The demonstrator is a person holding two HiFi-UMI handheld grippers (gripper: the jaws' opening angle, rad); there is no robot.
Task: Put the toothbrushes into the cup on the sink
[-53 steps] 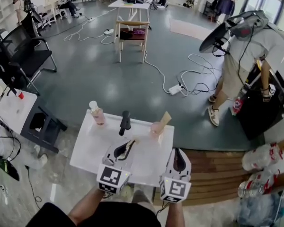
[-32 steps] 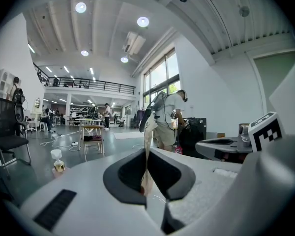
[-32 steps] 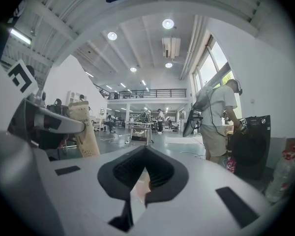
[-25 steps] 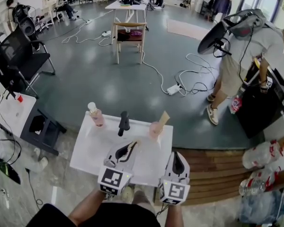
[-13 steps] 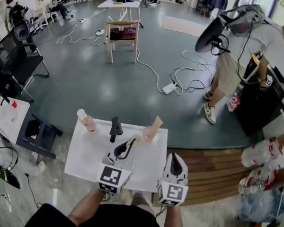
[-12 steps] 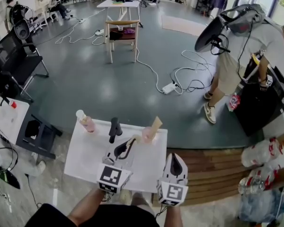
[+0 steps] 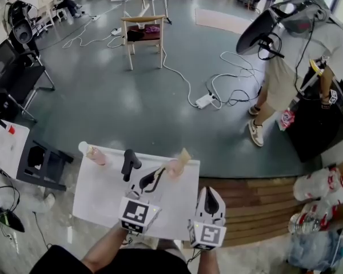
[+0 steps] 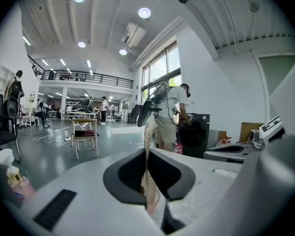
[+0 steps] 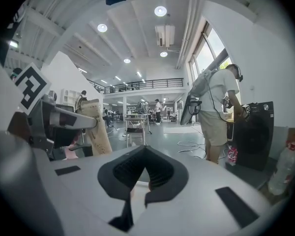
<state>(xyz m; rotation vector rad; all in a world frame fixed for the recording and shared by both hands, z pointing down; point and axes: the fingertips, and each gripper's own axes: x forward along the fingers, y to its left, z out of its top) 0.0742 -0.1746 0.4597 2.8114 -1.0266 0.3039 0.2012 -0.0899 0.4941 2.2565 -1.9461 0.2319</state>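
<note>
A pink cup stands at the far right of the white sink top. A tan, paper-wrapped toothbrush slants up out of it. My left gripper reaches to the cup's near left side and is shut on this flat pack. In the left gripper view the pack shows edge-on between the dark fingers. In the right gripper view the pack sits at the left gripper's fingertips. My right gripper hovers over the sink top's near right corner, shut and empty.
A black faucet and a pink pump bottle stand along the far edge of the sink top. A person stands at the right by a black cabinet. Cables cross the grey floor; plastic bottles lie at the right.
The view has drifted, so the sink top now sits lower and further left. My left gripper's tip has closed in on the pink cup. The right gripper keeps its place.
</note>
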